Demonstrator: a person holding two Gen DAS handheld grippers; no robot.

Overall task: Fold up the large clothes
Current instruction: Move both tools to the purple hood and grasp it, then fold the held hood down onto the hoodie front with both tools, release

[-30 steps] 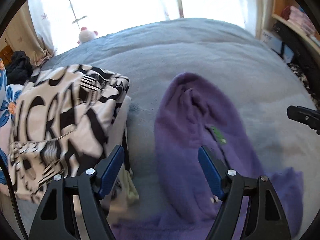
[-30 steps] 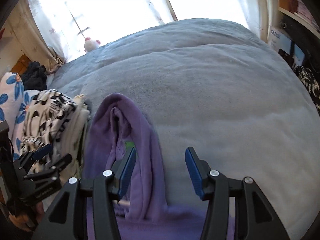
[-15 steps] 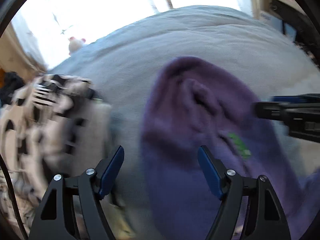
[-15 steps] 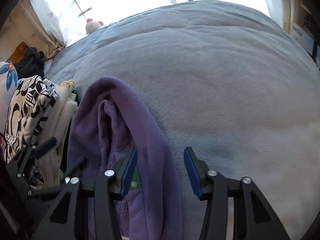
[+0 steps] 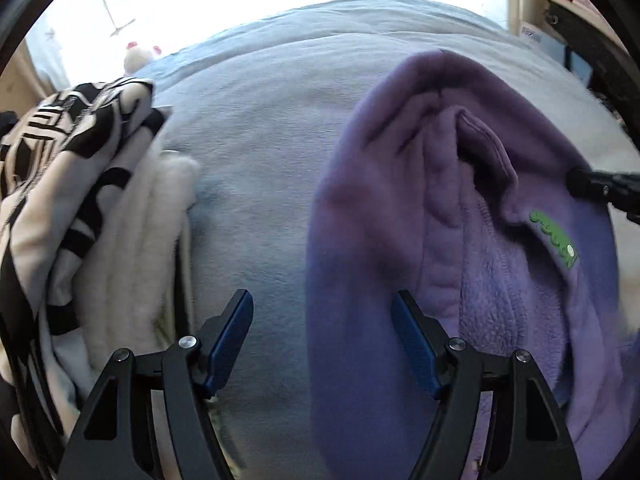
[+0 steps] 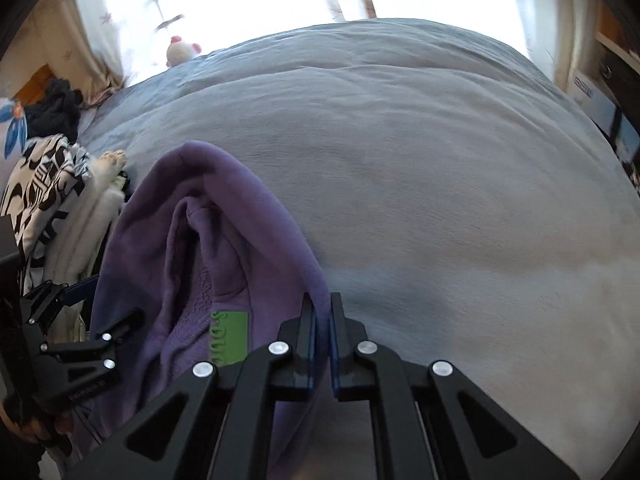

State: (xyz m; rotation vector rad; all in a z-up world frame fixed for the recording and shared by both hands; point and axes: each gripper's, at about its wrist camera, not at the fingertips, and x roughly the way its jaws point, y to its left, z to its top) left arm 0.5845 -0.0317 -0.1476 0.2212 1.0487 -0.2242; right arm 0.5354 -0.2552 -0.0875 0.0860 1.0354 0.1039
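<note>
The purple hoodie [image 6: 224, 248] lies on the grey bed [image 6: 440, 168], its lower part cut off at the bottom of both views. The right tongs [image 6: 322, 320] are pinched tight on its right edge. The left tongs [image 5: 322, 320] are wide apart over its left edge, holding nothing. Blurry folded clothes [image 5: 60, 184] sit at the left.

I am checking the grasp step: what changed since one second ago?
Both grippers came down toward the purple hoodie. The right gripper closed on its hood edge. The left gripper stayed open, holding nothing. The folded black-and-white garment stayed put.

Green hoodie label [image 6: 229, 336], lettering illegible
</note>
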